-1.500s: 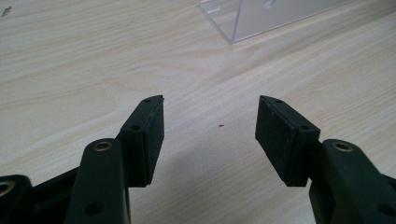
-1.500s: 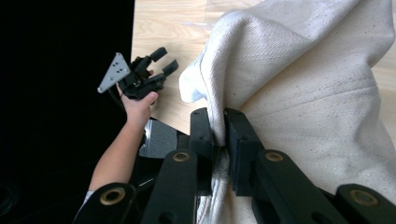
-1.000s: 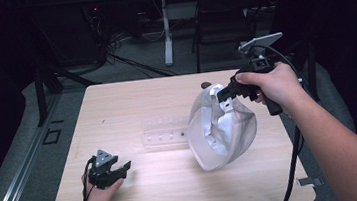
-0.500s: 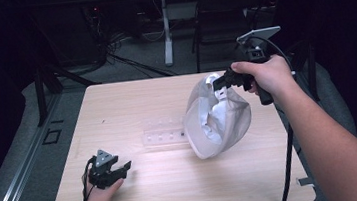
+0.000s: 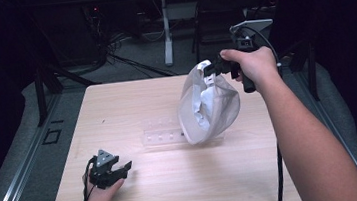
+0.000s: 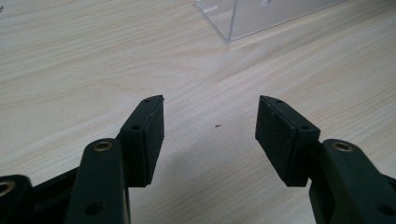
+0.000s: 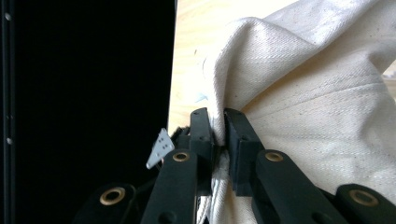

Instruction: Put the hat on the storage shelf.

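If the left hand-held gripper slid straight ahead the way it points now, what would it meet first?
Probably the clear plastic box. The left hand-held gripper is open, with bare table ahead. The box corner lies just right of centre, so a glancing miss is possible.

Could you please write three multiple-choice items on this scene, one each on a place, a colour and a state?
1. Where is the clear plastic box?
A. On the wooden table, beside the hanging bag
B. On the floor
C. Inside the left gripper

2. What colour is the cloth bag?
A. Red
B. Off-white
C. Black

3. How stands the left gripper?
A. Shut on the bag
B. Shut on the box
C. Open, holding nothing

Key: 1 A, the high view shows the box on the tabletop next to the bag. 2 B, the fabric is cream in the right gripper view. 3 C, its fingers stand apart over bare wood, while the right gripper pinches the bag's edge.
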The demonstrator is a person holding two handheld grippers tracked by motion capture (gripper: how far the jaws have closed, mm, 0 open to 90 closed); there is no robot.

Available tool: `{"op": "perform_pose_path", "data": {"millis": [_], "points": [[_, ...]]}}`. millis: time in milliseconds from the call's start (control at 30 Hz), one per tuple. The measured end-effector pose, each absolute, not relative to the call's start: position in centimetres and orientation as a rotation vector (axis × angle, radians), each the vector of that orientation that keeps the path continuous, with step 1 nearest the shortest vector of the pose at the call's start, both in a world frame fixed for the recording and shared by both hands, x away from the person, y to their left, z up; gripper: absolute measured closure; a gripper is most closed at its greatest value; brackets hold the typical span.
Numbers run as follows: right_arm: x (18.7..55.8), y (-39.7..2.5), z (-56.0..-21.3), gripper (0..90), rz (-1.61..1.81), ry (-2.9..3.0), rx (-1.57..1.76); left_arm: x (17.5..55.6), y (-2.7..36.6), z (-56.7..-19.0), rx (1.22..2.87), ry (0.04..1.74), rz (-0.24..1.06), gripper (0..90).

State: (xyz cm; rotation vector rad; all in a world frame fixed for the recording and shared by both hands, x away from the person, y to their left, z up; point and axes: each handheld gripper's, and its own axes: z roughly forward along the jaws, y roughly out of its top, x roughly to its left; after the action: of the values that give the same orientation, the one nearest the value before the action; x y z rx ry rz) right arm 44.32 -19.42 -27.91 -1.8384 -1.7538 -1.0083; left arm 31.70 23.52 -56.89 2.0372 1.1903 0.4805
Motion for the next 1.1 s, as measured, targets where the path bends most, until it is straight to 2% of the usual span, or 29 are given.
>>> {"op": "perform_pose_path", "data": {"millis": [367, 567, 767, 867, 1000, 1100], "points": [[45.8, -18.5, -28.8, 82.7, -1.032, -1.723, -1.897, 31.7, 23.3, -56.9, 2.032, 1.182, 0.492, 42.5], [46.1, -18.4, -29.3, 82.7, -1.061, -1.707, -1.910, 31.2, 22.1, -56.1, 2.032, 1.111, 0.492, 44.2], [46.2, -18.4, -29.6, 82.7, -1.085, -1.696, -1.921, 30.9, 18.9, -54.5, 2.013, 1.004, 0.478, 43.7], [46.3, -18.3, -29.9, 82.6, -1.097, -1.702, -1.912, 30.8, 15.7, -53.5, 2.036, 0.883, 0.500, 43.4], [46.4, -18.1, -30.0, 82.7, -1.103, -1.699, -1.914, 31.0, 13.2, -52.8, 2.046, 0.819, 0.514, 43.4], [46.5, -18.1, -30.0, 82.6, -1.096, -1.703, -1.917, 31.7, 10.9, -52.4, 2.038, 0.794, 0.450, 46.5]]}}
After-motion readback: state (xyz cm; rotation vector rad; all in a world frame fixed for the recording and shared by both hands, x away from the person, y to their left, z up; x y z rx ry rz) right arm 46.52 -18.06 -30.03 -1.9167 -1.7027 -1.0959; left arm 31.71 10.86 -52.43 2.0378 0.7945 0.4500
